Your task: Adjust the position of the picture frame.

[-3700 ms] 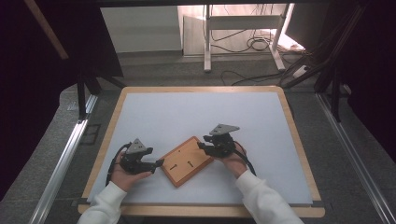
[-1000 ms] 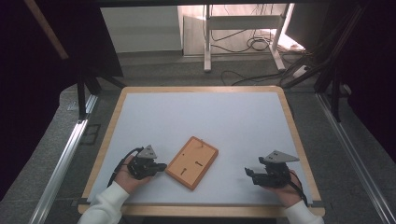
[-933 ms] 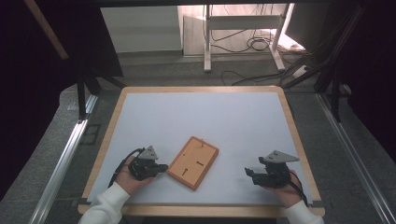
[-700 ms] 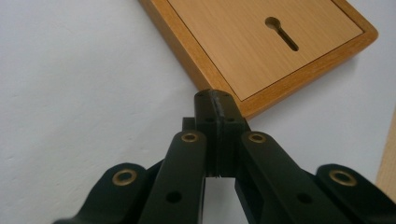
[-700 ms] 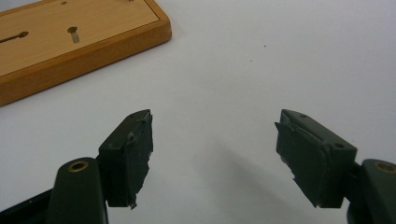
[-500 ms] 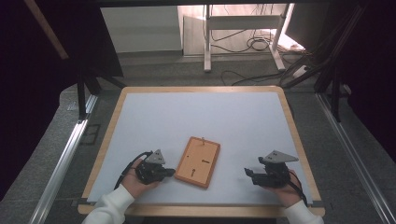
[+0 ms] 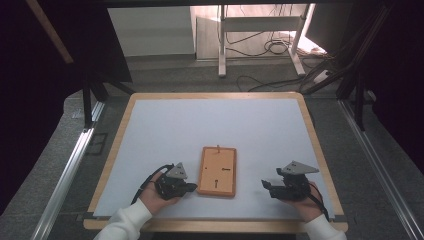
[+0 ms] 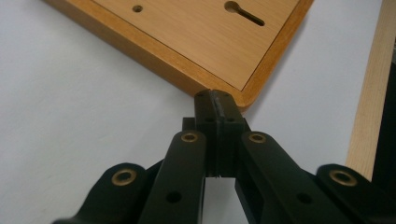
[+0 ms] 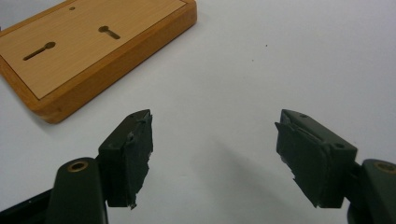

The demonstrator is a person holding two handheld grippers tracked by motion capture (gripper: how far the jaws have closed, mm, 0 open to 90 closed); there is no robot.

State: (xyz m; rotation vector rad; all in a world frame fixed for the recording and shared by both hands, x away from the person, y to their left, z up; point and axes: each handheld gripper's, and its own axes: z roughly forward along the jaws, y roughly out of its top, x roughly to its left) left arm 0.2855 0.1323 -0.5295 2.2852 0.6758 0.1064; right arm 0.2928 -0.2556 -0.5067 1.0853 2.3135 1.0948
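High view: the board has swung square to the table edge — the nudge seems done. Left gripper view: left gripper, jaws pressed together, touches its corner. Right gripper view: right gripper gapes wide, empty — board well apart.

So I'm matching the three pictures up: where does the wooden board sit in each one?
High view: wooden board lies low at centre, between both grippers.
Left gripper view: it crosses the top, its corner at the shut jaw tips.
Right gripper view: upper left, apart from the open jaws.
Shared landmark: its keyhole slots.
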